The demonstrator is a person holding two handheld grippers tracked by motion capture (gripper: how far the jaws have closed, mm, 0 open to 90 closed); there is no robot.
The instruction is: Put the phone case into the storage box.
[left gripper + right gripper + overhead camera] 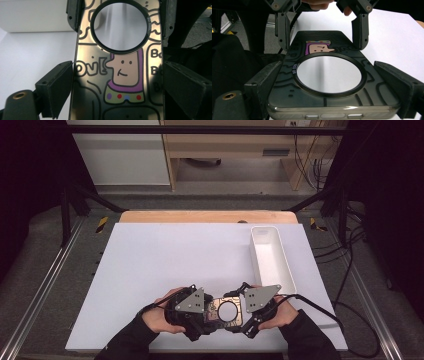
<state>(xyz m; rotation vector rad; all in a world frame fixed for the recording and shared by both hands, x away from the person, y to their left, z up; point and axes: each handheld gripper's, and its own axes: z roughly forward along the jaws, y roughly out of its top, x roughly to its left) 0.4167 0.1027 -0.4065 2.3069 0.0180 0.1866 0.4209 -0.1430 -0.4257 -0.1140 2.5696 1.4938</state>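
While both hands sit at the bottom centre of the high view, we see the left gripper [202, 312] and the right gripper [250, 312] each clamped on one end of a phone case [226, 310], holding it between them. In the left gripper view the case [120, 75] fills the middle, printed with a cartoon figure [123, 75] and a ring [119, 27]. A white tray [272, 257] lies at right of the table [160, 265], just beyond the right gripper.
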